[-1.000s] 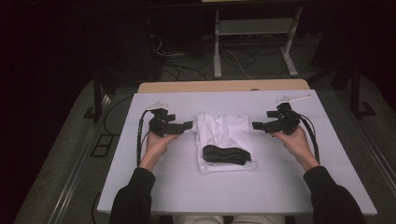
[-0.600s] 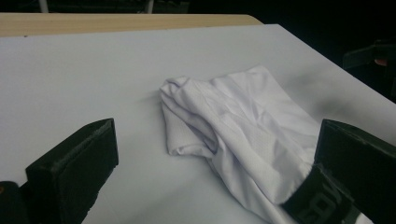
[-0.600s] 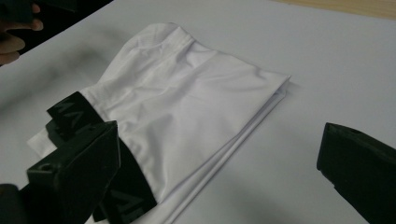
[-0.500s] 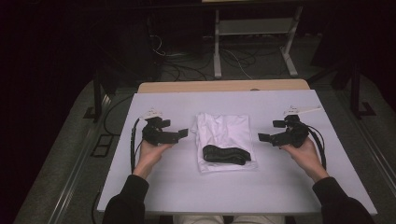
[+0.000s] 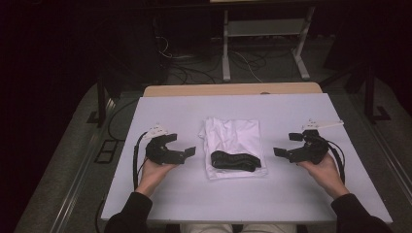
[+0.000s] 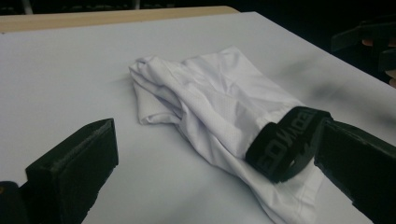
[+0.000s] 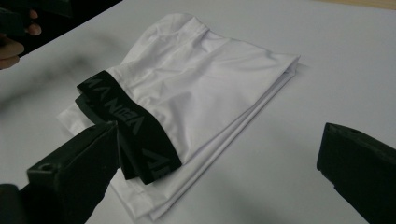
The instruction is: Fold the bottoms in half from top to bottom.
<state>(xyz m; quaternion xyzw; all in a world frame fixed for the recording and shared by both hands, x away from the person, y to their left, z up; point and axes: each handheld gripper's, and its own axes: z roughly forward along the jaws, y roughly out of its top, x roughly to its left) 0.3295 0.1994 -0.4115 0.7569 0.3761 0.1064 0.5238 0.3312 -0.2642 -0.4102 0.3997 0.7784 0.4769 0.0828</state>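
Two grippers flanked the folded white garment (image 5: 233,145) in the middle of the table (image 5: 194,204); the left gripper (image 5: 182,147) and right gripper (image 5: 286,144) each had jaws apart, clear of it, its black waistband (image 5: 235,160) apparently nearest the person

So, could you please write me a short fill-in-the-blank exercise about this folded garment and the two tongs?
1. The folded garment is ____ in colour.
2. Its waistband is ____.
3. Both the left tongs and the right tongs have their jaws ____, holding nothing.
4. The garment lies ____ the two tongs on the table.

Missing words: white; black; open; between
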